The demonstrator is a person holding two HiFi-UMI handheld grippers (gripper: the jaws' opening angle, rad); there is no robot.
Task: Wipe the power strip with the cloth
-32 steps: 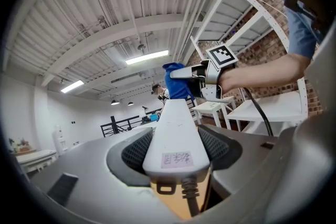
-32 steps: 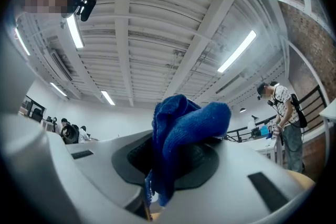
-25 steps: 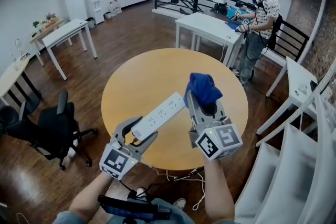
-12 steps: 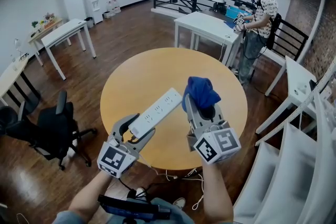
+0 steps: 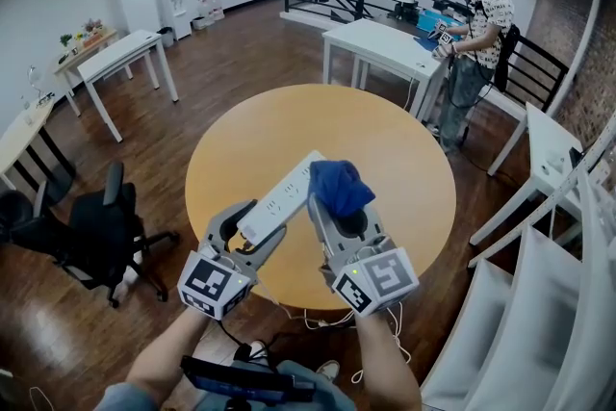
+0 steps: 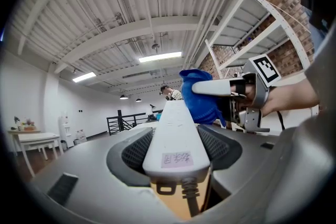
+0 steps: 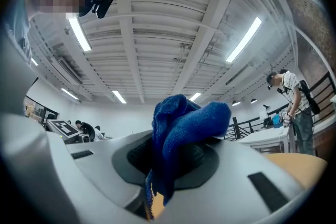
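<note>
A white power strip [image 5: 279, 198] is held up over the round wooden table [image 5: 404, 159], with my left gripper [image 5: 252, 234] shut on its cord end. Seen from the left gripper view, the power strip [image 6: 176, 134] runs away between the jaws, its cable hanging below. My right gripper [image 5: 339, 212] is shut on a bunched blue cloth [image 5: 337, 186], which rests against the far end of the strip. The same cloth [image 7: 181, 136] fills the jaws in the right gripper view, and shows as a blue wad [image 6: 202, 97] beside the strip's far end in the left gripper view.
A person [image 5: 476, 34] stands at a white table [image 5: 385, 48] beyond the round one. An office chair [image 5: 96, 231] is to the left, white tables [image 5: 120, 63] further back, white shelving [image 5: 568, 245] to the right. Cables [image 5: 337, 322] lie on the floor under the table edge.
My right gripper has carried the cloth left and down until it meets the far end of the power strip. The left gripper has lifted the strip slightly toward it.
</note>
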